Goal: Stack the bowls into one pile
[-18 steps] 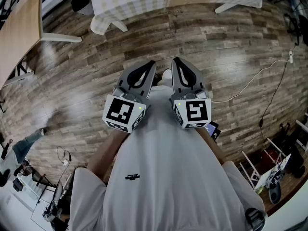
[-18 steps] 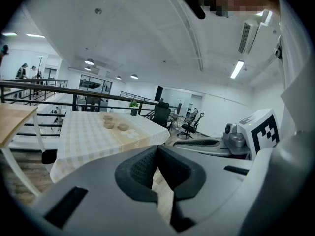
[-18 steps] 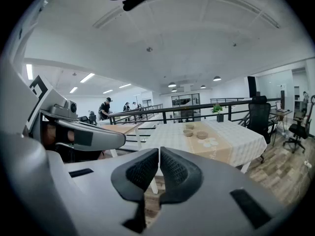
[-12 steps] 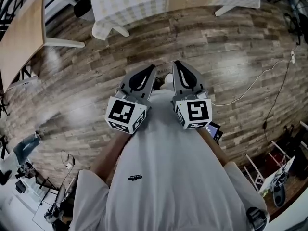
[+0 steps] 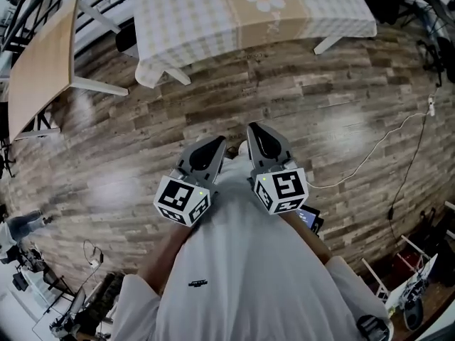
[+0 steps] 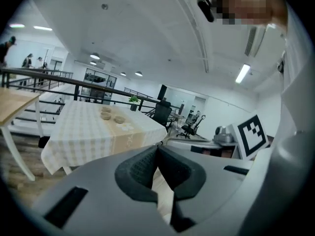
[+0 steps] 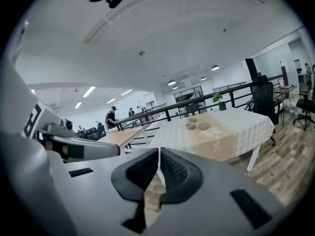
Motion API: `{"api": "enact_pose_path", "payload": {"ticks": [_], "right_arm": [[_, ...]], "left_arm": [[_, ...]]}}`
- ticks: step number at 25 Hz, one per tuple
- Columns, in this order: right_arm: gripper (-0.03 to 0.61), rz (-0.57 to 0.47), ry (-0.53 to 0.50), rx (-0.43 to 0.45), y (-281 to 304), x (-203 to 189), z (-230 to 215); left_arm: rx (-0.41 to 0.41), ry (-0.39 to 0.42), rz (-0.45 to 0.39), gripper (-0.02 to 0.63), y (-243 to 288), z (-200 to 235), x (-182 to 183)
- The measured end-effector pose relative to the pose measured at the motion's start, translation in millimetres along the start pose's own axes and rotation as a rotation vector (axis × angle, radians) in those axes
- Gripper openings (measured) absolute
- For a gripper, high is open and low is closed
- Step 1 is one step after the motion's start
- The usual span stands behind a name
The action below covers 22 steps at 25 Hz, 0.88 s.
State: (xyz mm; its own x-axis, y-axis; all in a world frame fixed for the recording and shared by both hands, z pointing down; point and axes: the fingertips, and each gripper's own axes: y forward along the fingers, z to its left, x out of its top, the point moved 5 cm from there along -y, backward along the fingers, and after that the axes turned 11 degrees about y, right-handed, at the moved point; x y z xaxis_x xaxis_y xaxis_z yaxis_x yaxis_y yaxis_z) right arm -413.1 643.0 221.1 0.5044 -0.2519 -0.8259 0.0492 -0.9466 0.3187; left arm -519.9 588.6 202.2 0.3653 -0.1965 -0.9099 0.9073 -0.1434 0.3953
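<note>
Two small tan bowls (image 7: 203,127) sit side by side on the checked table (image 5: 185,20), top centre of the head view, well apart from both grippers. Left gripper (image 6: 157,146) and right gripper (image 7: 159,151) are empty, jaws pressed together. The bowls look light, stiff and perhaps breakable, best pinched at the rim.

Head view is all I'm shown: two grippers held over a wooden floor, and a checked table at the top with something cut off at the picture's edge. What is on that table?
Observer: The right gripper view shows the table from the side. There are small bowls on its beige runner, at least two, standing side by side and not stacked.
Operator: Is either gripper carrying a bowl already?
Observer: No. The left gripper is shut with nothing between its jaws, and the right gripper is the same. Both are well short of the table.
</note>
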Motion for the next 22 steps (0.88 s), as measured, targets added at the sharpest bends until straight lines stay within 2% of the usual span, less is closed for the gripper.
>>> {"api": "enact_pose_path", "payload": {"ticks": [3,7,12,14,19,22], "right_arm": [[0.041,-0.043,-0.021,-0.025,-13.1,6.5,-10.2],[0.041,-0.046,0.007,-0.046,-7.5,15.3,-29.3],[0.041,-0.025,0.041,-0.083,52.8,36.8,-48.3],[0.041,-0.022,0.034,-0.108,75.8,50.0,-54.6],[0.041,-0.015,0.03,-0.159,94.6,72.3,-84.8],[0.041,-0.013,0.062,-0.203,143.9,90.7,-101.3]], "left_arm": [[-0.004,-0.035,-0.014,0.017,9.1,-2.9,7.4],[-0.05,0.009,0.03,0.017,33.4,-10.6,11.6],[-0.047,-0.029,0.028,0.017,72.5,54.9,31.9],[-0.065,-0.035,0.025,0.017,90.5,78.8,42.8],[-0.13,-0.028,0.027,0.017,137.7,89.4,65.8],[-0.166,-0.03,0.023,0.017,171.6,134.4,83.1]]}}
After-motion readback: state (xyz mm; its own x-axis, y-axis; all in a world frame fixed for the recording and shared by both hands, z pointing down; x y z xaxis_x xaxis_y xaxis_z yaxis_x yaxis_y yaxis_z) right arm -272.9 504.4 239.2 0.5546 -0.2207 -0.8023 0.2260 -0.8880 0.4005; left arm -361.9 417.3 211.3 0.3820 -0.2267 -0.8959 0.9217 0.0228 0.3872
